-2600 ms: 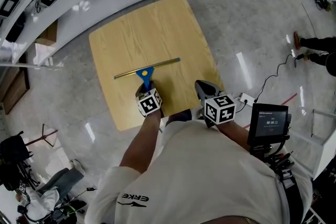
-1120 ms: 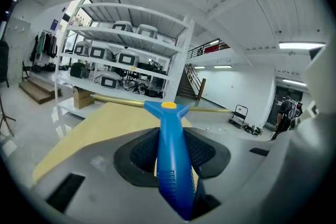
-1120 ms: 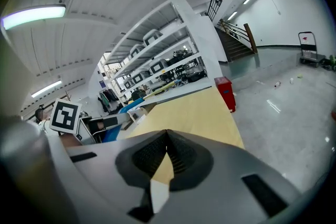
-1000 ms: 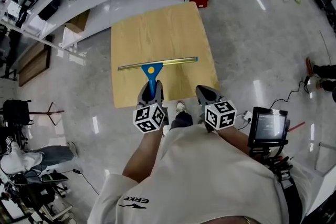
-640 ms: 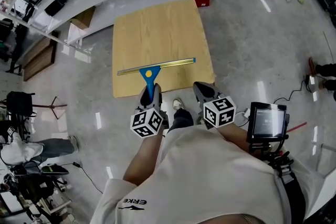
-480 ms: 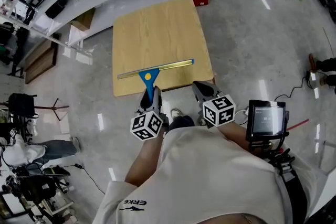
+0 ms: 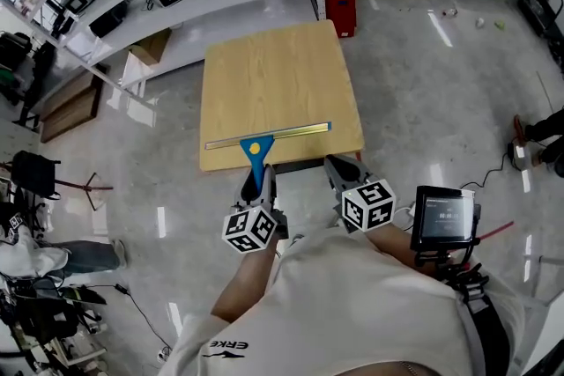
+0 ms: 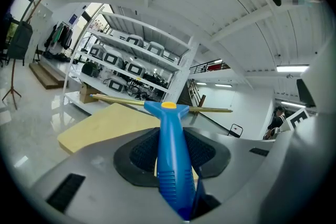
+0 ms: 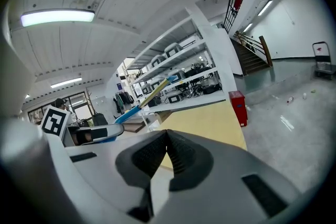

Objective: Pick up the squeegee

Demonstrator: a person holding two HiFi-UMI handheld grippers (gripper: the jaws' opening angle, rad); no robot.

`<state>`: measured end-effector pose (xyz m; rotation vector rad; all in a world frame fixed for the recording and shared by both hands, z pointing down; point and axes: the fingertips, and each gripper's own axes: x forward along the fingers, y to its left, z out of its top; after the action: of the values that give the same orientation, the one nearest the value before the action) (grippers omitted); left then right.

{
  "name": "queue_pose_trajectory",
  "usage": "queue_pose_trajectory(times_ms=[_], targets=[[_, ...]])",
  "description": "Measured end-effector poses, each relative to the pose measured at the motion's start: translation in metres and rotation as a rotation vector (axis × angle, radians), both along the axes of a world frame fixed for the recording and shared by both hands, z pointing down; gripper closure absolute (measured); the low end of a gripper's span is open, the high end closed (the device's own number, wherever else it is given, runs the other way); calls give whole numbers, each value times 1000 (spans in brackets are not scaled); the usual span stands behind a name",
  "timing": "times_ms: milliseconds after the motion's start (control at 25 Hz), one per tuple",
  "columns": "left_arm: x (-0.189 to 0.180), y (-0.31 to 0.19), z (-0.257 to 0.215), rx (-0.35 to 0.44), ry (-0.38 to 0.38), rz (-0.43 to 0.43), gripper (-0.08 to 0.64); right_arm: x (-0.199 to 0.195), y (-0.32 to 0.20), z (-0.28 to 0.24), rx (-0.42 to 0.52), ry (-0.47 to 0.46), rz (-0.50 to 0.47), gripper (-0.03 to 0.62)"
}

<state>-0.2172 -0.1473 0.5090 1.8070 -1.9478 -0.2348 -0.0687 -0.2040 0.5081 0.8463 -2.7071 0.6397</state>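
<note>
Now the left gripper (image 7: 262,180) clamps the handle of the blue plastic squeegee with brass-coloured blade (image 7: 260,143), its blade at twelve o'clock over the square pale wooden table (image 7: 273,66)'s near edge, seemingly for carrying. At three o'clock, the right gripper (image 7: 338,171) has its jaws pressed together, empty, apparently unneeded.

Left gripper (image 7: 262,182): held out in front, pointing forward and slightly down, jaws clamped on the squeegee (image 7: 256,149) handle.
Right gripper (image 7: 338,169): just beside the left, pointing the same way, jaws pressed together, nothing between them.
Left forearm (image 7: 240,282): bare, stretched forward.
</note>
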Motion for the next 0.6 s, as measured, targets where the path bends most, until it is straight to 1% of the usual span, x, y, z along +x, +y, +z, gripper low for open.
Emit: queue_pose_trajectory(times_ms=[80, 280, 400, 600], targets=[[-3, 21, -6, 13, 9, 3, 425, -4, 22, -8, 18, 0, 2, 589], [-19, 38, -13, 16, 27, 8, 425, -21, 40, -26, 55, 4, -2, 589], [-26, 47, -10, 20, 41, 12, 425, -27, 50, -25, 75, 17, 0, 589], [-33, 58, -4, 14, 56, 24, 425, -35, 62, -21, 75, 18, 15, 589]])
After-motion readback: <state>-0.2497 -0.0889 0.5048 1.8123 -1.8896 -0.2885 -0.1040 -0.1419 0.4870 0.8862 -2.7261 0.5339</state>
